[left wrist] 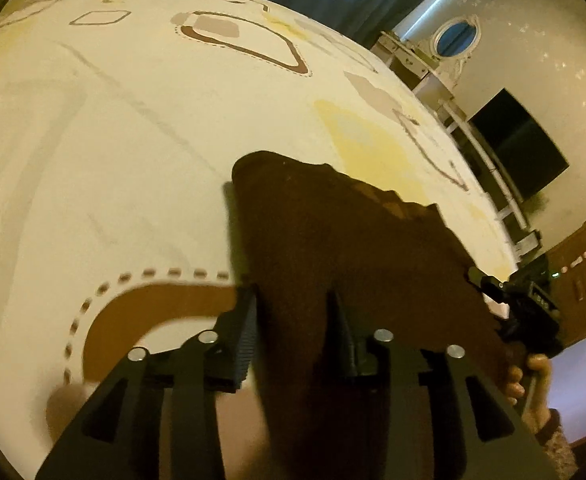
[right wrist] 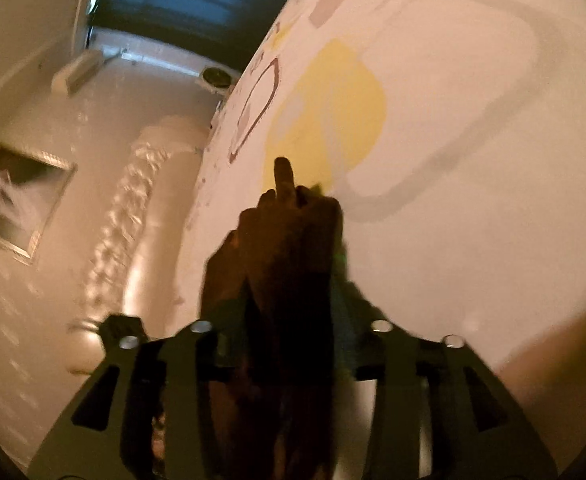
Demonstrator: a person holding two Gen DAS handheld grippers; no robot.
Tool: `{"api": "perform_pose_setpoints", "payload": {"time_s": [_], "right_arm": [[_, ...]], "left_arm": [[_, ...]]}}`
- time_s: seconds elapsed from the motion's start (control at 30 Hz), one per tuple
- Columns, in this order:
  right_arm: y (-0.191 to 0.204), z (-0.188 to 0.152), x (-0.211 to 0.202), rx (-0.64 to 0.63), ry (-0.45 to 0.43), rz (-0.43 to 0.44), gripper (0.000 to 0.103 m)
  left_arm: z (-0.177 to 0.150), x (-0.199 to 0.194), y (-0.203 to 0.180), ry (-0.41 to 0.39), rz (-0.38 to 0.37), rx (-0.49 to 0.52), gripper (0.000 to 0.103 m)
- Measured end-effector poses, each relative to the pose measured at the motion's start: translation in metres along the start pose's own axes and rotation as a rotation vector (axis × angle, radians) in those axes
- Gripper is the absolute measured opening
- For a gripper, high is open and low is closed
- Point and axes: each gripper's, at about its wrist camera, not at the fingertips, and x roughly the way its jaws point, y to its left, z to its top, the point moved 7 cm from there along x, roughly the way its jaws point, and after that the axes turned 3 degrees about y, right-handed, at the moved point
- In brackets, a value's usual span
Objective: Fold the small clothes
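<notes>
My left gripper (left wrist: 293,316) and right gripper (right wrist: 293,320) each stand half open around the brown cloth (left wrist: 333,240), which stretches toward twelve o'clock on the sheet (left wrist: 93,140).

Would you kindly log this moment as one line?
phase: folding | item: brown garment on patterned sheet | left claw: open, cloth between | right claw: state unclear

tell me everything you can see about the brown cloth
The brown cloth is a small, dark, soft-looking piece with a rumpled far edge. It lies bunched on the cream patterned bedspread, running between the fingers of the left gripper. In the right wrist view it bunches up between the right gripper; whether either grips it is unclear.
</notes>
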Motion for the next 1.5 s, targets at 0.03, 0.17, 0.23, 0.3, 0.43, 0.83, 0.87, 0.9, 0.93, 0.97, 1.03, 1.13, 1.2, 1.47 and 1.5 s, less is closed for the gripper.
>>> {"api": "perform_pose_setpoints", "payload": {"time_s": [0.03,0.17,0.23,0.3,0.43,0.83,0.87,0.9,0.93,0.97,1.03,1.13,1.2,1.47,1.5], "right_arm": [[0.002,-0.005,-0.002,0.010,0.008,0.017,0.051],[0.014,-0.031,-0.007,-0.020,0.085,0.027,0.066],[0.014,-0.042,-0.004,-0.071,0.114,-0.033,0.059],[0.008,-0.050,-0.002,-0.134,0.129,-0.136,0.027],[-0.015,-0.049,-0.013,-0.004,0.113,-0.058,0.012],[0.008,-0.067,-0.026,0.121,0.152,0.179,0.069],[0.010,-0.066,-0.025,0.119,0.155,0.179,0.072],[0.012,-0.066,-0.025,0.106,0.162,0.175,0.072],[0.017,-0.066,-0.019,0.076,0.167,0.144,0.069],[0.017,-0.068,-0.017,0.053,0.170,0.106,0.052],[0.007,-0.074,-0.012,0.001,0.201,-0.018,0.024],[-0.005,-0.072,-0.015,0.010,0.179,-0.003,0.018],[-0.007,-0.071,-0.016,0.013,0.177,0.017,0.017],[-0.025,-0.074,-0.043,0.077,0.143,0.036,0.018],[-0.027,-0.077,-0.048,0.085,0.137,0.029,0.018]], "left_arm": [[-0.006,-0.008,-0.002,0.000,-0.007,0.005,0.043],[-0.033,-0.018,-0.012,0.020,-0.018,0.032,0.051],[-0.043,-0.016,-0.011,0.020,0.042,0.064,0.056],[-0.047,-0.014,-0.011,0.004,0.063,0.090,0.058],[-0.044,-0.013,-0.004,0.014,0.023,0.007,0.061],[-0.075,-0.025,-0.016,0.050,-0.021,-0.026,0.066],[-0.075,-0.023,-0.017,0.050,-0.017,-0.018,0.066],[-0.074,-0.022,-0.017,0.050,-0.016,-0.015,0.066],[-0.074,-0.022,-0.017,0.050,-0.017,-0.017,0.066],[-0.074,-0.021,-0.016,0.048,-0.019,-0.016,0.066],[-0.075,-0.021,-0.016,0.037,-0.016,-0.005,0.066],[-0.079,-0.019,-0.019,0.020,0.015,0.041,0.062],[-0.079,-0.017,-0.023,0.015,0.029,0.074,0.056],[-0.081,-0.022,-0.025,0.024,0.060,0.054,0.059],[-0.084,-0.025,-0.025,0.022,0.072,0.053,0.064]]}}
